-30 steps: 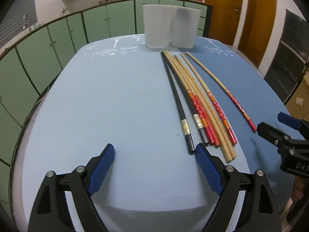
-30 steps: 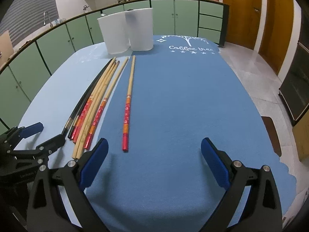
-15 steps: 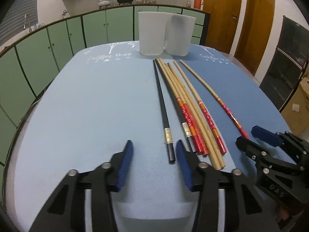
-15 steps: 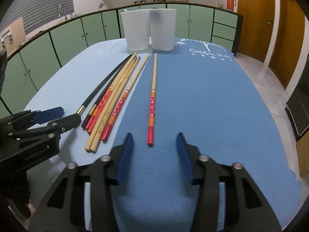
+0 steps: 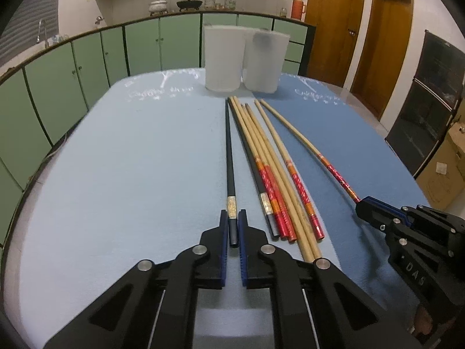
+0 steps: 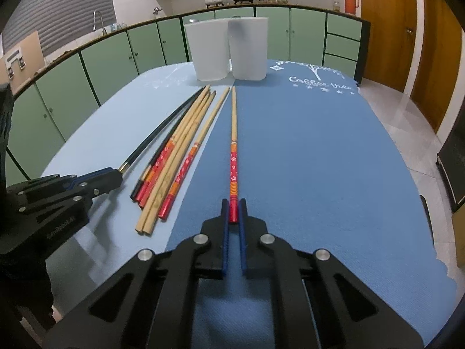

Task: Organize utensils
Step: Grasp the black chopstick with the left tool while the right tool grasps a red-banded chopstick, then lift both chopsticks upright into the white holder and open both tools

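Evidently, two thin sticks are being pinched at their butt ends: the long black lacquered chopstick (image 5: 230, 157), running up the centre of the left wrist frame, is being clamped by the left gripper (image 5: 233, 226), while the pale wooden chopstick with a red patterned handle (image 6: 233, 157), lying mid-frame on the blue tablecloth (image 6: 319, 160), is being squeezed by the right gripper (image 6: 233, 209). Both are being judged light, stiff and slick, so swinging from an end grip is being risked. Two white translucent plastic cups (image 5: 241, 58) are standing at upper centre.
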A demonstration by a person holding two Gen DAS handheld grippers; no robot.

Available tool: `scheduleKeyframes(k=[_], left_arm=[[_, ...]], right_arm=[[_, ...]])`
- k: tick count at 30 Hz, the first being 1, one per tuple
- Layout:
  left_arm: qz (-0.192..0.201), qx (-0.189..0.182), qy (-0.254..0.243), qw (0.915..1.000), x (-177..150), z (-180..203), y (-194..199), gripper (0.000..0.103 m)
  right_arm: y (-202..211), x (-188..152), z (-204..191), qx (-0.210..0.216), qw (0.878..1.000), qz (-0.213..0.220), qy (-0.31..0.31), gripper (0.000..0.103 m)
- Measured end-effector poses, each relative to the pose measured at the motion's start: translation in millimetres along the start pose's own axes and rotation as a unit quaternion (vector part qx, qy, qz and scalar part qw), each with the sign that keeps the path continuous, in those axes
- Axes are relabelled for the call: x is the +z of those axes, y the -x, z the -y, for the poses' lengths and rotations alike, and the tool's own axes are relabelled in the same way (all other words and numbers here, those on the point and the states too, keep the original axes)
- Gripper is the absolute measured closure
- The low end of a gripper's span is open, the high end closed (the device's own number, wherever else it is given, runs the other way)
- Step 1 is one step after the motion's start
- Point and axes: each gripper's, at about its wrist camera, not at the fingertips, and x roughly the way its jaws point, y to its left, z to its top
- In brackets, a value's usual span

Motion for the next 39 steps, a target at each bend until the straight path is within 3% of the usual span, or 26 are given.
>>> scheduleKeyframes(k=[13, 24, 39], left_arm=[[0.090, 0.003, -0.012, 0.9959, 49, -3, 76, 0.096], [0.153, -0.004, -0.016, 0.9881, 96, 0, 110, 0.097], [0.200, -0.023, -0.006, 0.9795, 141, -5, 129, 0.097]], right_arm=[[62, 48, 5, 0.019, 0.997, 0.073, 0.004, 0.098], [103, 108, 15, 0.029, 0.991, 0.129, -0.008, 0.098], [111, 184, 16, 0.036, 0.989, 0.143, 0.016, 0.098]])
